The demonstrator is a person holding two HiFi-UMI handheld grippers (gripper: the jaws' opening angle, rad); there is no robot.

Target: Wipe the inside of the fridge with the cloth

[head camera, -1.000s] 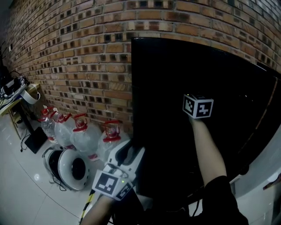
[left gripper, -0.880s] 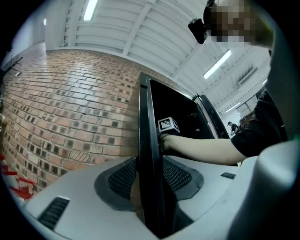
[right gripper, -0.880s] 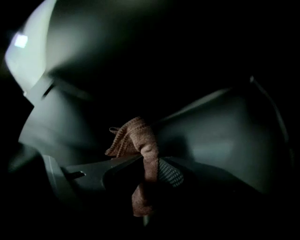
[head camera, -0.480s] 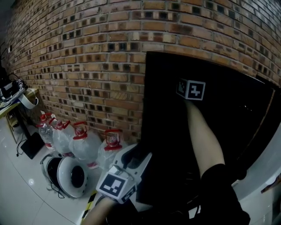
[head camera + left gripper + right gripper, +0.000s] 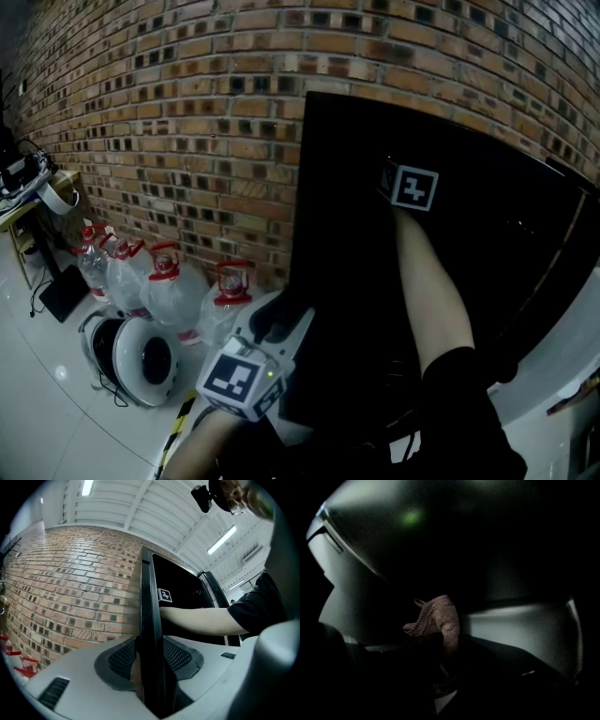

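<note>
White tiled floor (image 5: 47, 422) bears red-capped water jugs (image 5: 169, 300) and a round white device (image 5: 141, 361)

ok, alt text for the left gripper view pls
The left gripper has its tongs closed on the edge of the black fridge door, seen edge-on up the middle. A brick wall fills the left; on the right a forearm reaches into the dark fridge interior.

Right tongs (image 5: 445, 644) higher up inside the fridge (image 5: 356, 187).

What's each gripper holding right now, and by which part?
The left gripper clamps the black fridge door by its edge; the right gripper pinches the cloth by its lower end.
</note>
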